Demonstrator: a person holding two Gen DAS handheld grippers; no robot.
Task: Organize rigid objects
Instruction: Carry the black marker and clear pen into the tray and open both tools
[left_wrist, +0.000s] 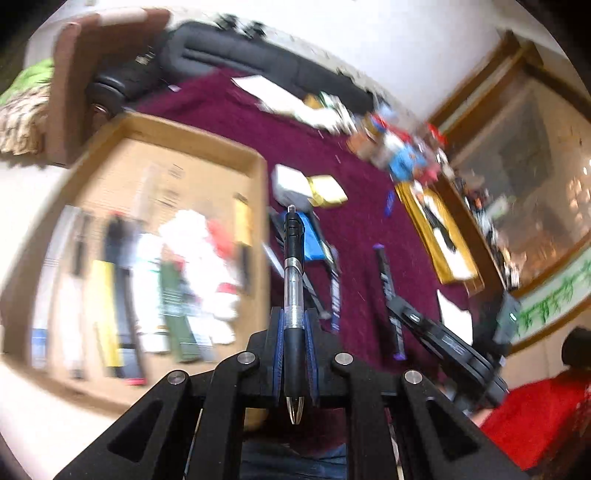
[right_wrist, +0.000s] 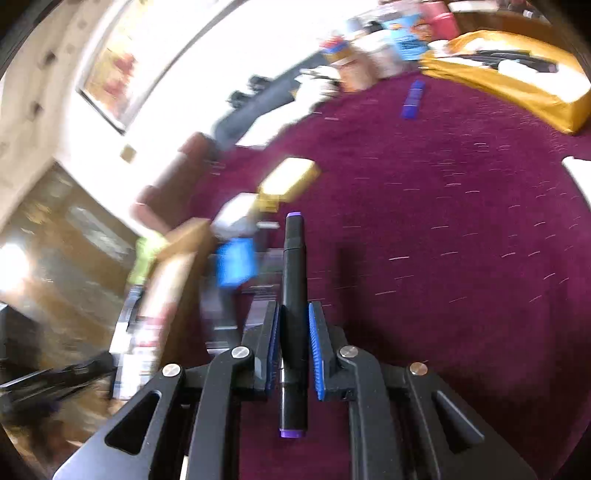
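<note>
Pen (left_wrist: 293, 295) between left fingers (left_wrist: 277, 339)

- The cardboard box (left_wrist: 177, 147) beside the maroon cloth is smeared by motion; the pens, markers and white packets lying in it blur into streaks that cannot be told apart.
- Packets (left_wrist: 402, 155) heaped at the cloth's far edge are too blurred to read.
- A person's red sleeve (left_wrist: 535, 417) is cut off by the left wrist view's lower right edge.
- In the right wrist view, the blue item (right_wrist: 236, 262) and the box wall (right_wrist: 173, 266) beside it dissolve into blur.
- The yellow tray (right_wrist: 517, 85) runs out of the upper right edge.
</note>
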